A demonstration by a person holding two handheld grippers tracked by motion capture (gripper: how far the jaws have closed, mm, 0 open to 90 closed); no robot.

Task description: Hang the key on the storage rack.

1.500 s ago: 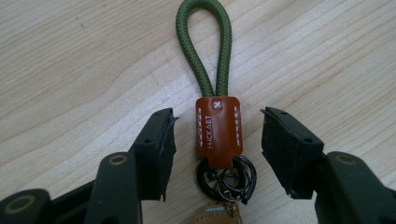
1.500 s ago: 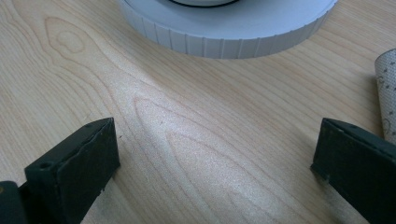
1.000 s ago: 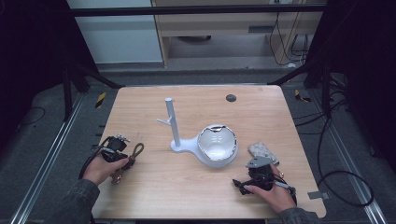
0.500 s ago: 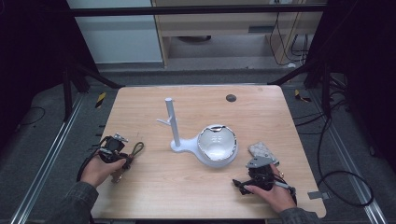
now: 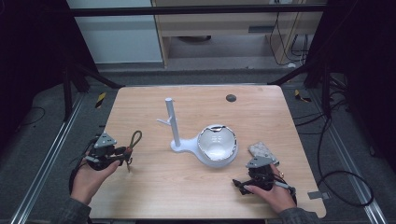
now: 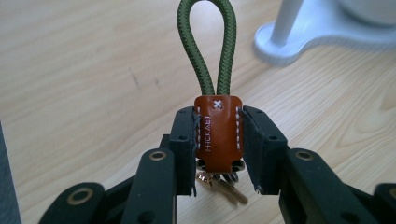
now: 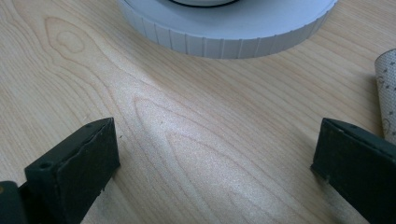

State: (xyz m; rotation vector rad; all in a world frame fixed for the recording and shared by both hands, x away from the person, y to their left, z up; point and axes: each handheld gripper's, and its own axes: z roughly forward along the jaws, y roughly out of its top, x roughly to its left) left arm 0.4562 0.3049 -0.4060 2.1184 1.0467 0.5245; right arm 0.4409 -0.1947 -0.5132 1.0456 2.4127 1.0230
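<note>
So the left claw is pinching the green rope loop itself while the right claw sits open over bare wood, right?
Not quite. In the left gripper view the left claw grips the brown leather tag, and the green rope loop stands free above it. The right claw is indeed open over bare wood.

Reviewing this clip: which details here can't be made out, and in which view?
- Keys under the brown leather tab: left gripper view, mostly hidden behind tab and jaws; count unclear.
- White stand: left gripper view, post and bowl cut off by the top edge.
- Patterned object by the right gripper: high view, too small to identify; right gripper view shows just an edge.
</note>
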